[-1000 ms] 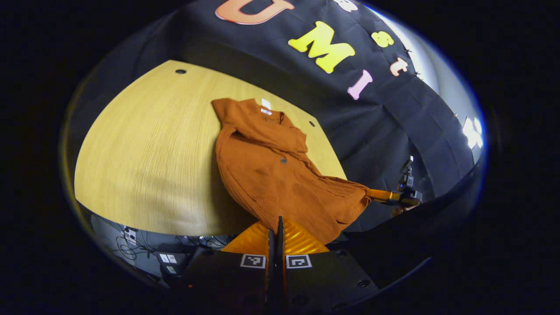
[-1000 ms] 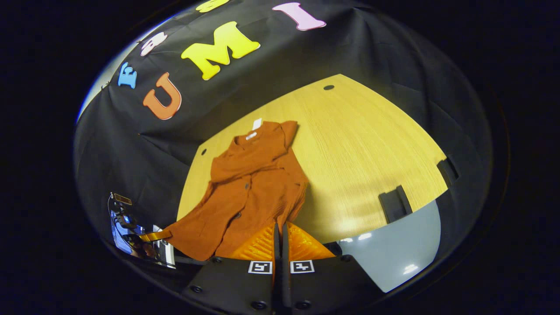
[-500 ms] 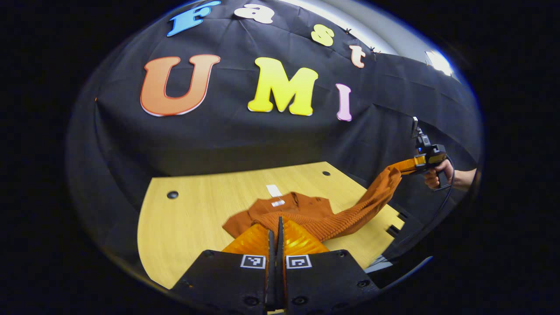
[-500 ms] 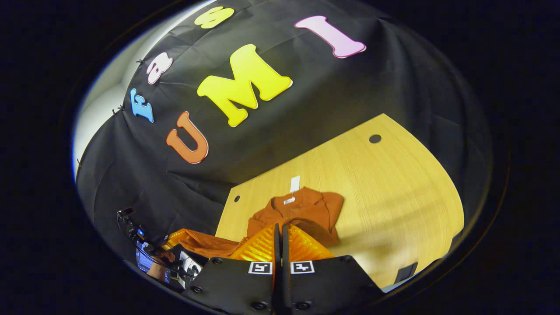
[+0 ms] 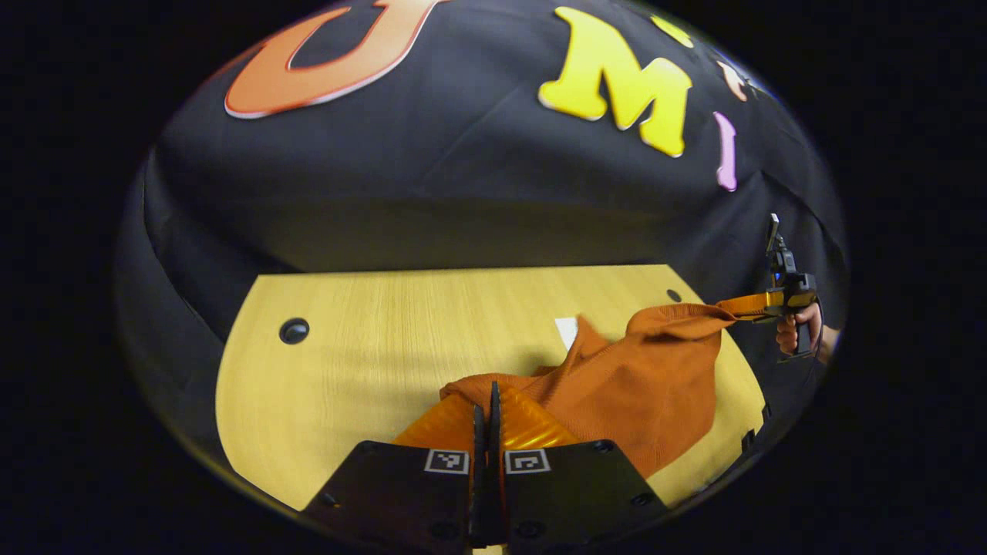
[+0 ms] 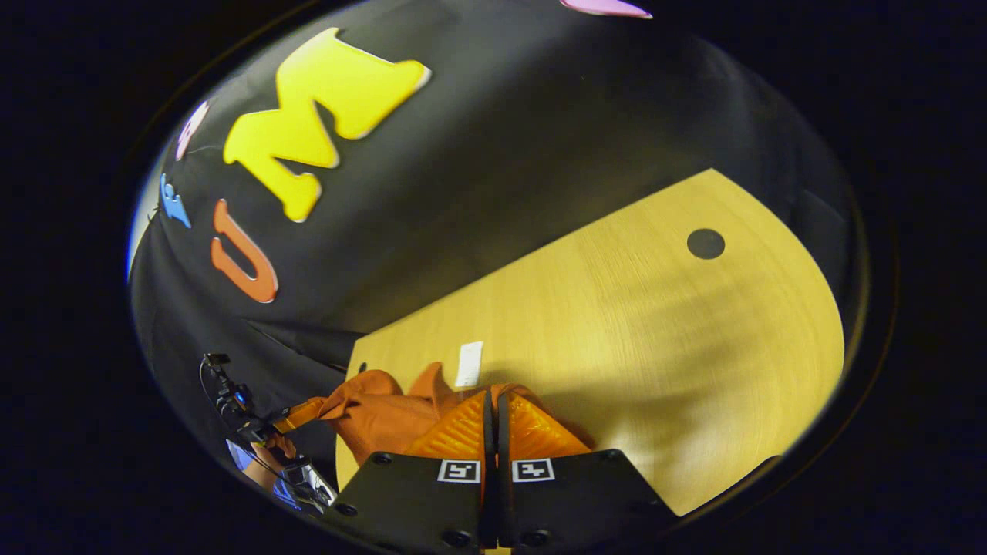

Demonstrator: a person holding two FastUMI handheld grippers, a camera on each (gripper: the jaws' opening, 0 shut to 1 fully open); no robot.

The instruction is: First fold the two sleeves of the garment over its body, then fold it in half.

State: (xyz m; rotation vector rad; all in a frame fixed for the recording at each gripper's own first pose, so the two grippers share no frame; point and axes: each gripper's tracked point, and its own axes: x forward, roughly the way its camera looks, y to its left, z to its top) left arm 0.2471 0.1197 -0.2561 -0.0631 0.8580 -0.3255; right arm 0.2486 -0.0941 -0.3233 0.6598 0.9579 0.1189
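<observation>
Left gripper view: garment bunched, lifted btwn both grippers.

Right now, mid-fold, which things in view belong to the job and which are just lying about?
Belongs to the job:
- rust-orange knit garment, held up between both tongs
- left tongs, shut on its hem
- right tongs, shut on its hem

Just there:
- pale wooden table
- round black cable hole in the tabletop
- white paper tag at the collar
</observation>
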